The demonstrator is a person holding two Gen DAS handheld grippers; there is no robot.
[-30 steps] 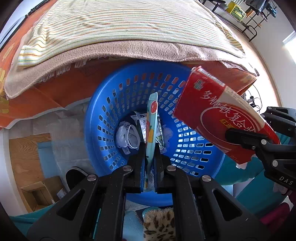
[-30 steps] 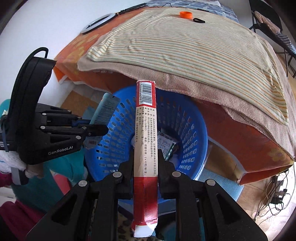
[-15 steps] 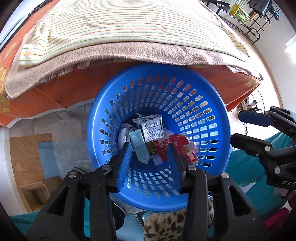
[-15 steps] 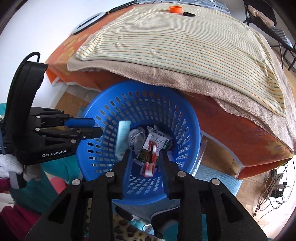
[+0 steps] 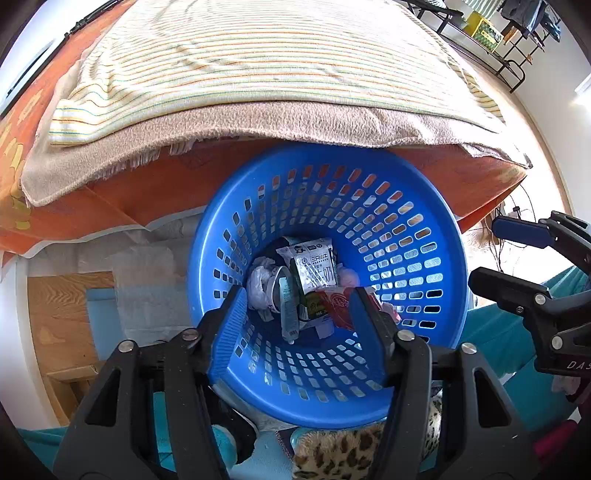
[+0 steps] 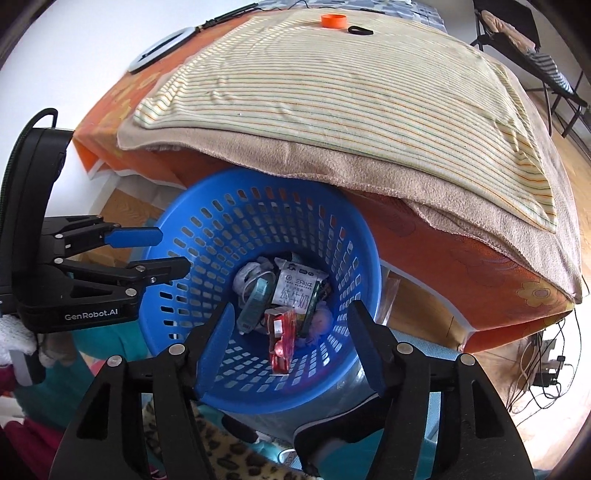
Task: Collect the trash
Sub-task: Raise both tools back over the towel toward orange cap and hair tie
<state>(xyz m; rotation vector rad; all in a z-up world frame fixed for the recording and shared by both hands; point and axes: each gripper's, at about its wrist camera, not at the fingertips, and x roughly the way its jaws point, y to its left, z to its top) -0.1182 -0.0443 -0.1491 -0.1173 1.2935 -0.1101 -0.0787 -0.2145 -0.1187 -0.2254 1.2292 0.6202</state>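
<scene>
The red box [image 6: 281, 338] and teal packet [image 5: 288, 314] have dropped from my tongs into the blue basket [image 5: 436, 266].

Left view: my left tongs [image 5: 299, 317] point steeply down, jaws just opened, empty.

Right view: my right tongs [image 6: 288, 343] likewise, empty. An orange ring [image 6: 333, 20] remains on the bed [image 6: 351, 92].

Home bedroom — blanket-covered bed [image 6: 332, 92], laundry rack [image 5: 517, 33]
</scene>
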